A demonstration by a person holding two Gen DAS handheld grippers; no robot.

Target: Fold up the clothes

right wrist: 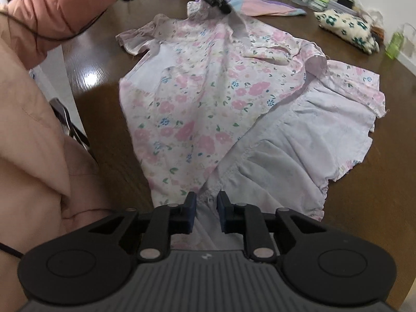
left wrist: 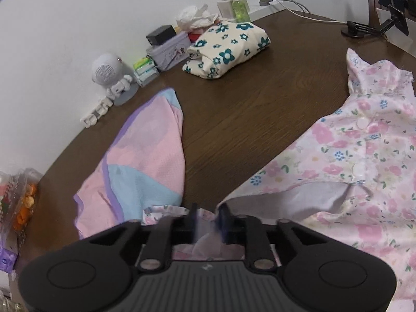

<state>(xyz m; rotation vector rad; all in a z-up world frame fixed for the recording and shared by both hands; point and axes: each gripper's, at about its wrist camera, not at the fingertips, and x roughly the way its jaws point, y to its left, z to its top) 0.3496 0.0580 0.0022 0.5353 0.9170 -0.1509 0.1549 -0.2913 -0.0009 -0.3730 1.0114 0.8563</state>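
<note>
A pink floral garment (left wrist: 364, 156) (right wrist: 208, 98) lies spread on the brown table (left wrist: 260, 91), part of its pale lilac inside turned up. In the left wrist view my left gripper (left wrist: 208, 218) has a fold of the garment's edge between its blurred fingers. From the right wrist view the cloth rises in a ridge to that left gripper (right wrist: 227, 9), so it is shut on it. My right gripper (right wrist: 206, 202) is shut on the gathered near hem of the same garment.
A pink, blue and purple cloth (left wrist: 145, 156) lies left of the garment. A folded cream cloth with teal flowers (left wrist: 228, 49) sits by the wall among boxes, a white speaker figure (left wrist: 106, 70) and a green bottle (left wrist: 240, 7). A person's pink sleeve (right wrist: 65, 7) crosses the table's left edge.
</note>
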